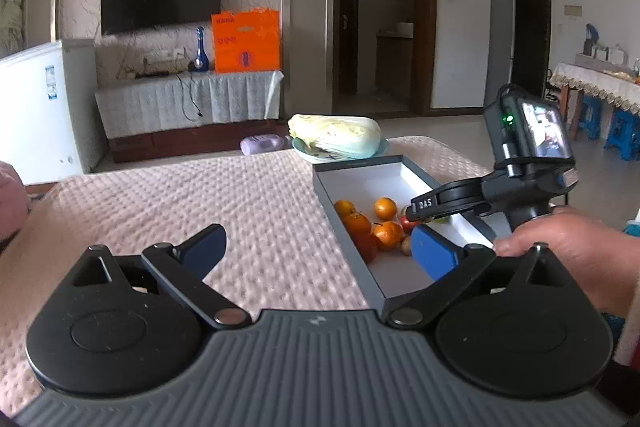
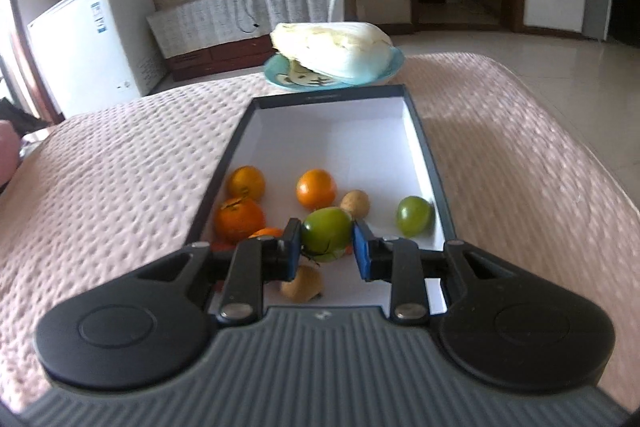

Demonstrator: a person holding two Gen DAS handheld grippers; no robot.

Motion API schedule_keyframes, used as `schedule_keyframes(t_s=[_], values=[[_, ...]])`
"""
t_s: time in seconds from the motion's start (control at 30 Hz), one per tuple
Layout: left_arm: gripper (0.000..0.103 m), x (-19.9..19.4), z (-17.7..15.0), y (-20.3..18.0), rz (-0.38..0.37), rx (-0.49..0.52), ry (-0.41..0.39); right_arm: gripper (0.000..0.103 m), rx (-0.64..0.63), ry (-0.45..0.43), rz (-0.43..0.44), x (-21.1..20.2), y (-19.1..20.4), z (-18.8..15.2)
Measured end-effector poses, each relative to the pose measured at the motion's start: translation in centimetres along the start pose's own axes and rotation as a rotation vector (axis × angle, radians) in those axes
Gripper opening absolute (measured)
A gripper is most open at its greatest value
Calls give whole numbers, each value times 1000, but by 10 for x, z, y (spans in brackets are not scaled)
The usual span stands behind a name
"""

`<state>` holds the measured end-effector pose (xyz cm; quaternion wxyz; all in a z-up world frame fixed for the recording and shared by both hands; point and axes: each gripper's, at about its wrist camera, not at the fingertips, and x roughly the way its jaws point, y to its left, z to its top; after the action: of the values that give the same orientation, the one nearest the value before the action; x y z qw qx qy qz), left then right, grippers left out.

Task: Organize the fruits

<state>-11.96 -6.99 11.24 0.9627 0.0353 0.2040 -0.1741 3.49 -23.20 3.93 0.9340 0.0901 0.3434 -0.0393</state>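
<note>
Box (image 2: 430, 155): 4 oranges (image 2: 316, 189), 2 green fruits (image 2: 326, 233), 1 in R gripper (image 2: 326, 247)

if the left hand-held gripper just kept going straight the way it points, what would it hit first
Probably nothing soon. The open left hand-held gripper points over the bare pink tablecloth, passing left of the fruit box. Farther along lies the cabbage on its plate, though depth is unclear.

Oranges (image 2: 316, 189), small tan fruits (image 2: 355, 203) and a green fruit (image 2: 414, 215) lie in the open box (image 2: 430, 151); another green fruit (image 2: 326, 234) sits pinched above them.
</note>
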Motion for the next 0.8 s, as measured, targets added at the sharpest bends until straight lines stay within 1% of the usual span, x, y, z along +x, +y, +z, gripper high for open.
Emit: schedule_keyframes(t_s=[0.03, 0.07, 0.1, 0.23, 0.33, 0.4, 0.53, 0.67, 0.8], values=[[101, 0, 1, 3, 0, -17, 1, 46, 8, 3, -6, 1, -1, 0], [101, -1, 2, 6, 10, -35, 2, 56, 10, -1, -10, 1, 0, -1], [101, -1, 2, 8, 30, -47, 0, 59, 10, -11, -8, -1, 2, -1], [101, -5, 3, 10, 116, -33, -17, 60, -25, -43, 34, -10, 8, -1], [101, -10, 3, 12, 164, -35, -17, 60, -26, -104, 60, -26, 8, 0], [101, -13, 3, 13, 216, -35, -22, 60, -22, -136, 79, -36, 9, -1], [101, -19, 1, 17, 254, -23, -17, 60, -16, -179, 102, -58, 12, -5], [101, -22, -2, 29, 254, -72, 14, 60, -20, -209, 126, -80, 19, -13], [101, -25, -4, 35, 290, -83, 30, 60, -30, -194, 140, -96, 24, -27]])
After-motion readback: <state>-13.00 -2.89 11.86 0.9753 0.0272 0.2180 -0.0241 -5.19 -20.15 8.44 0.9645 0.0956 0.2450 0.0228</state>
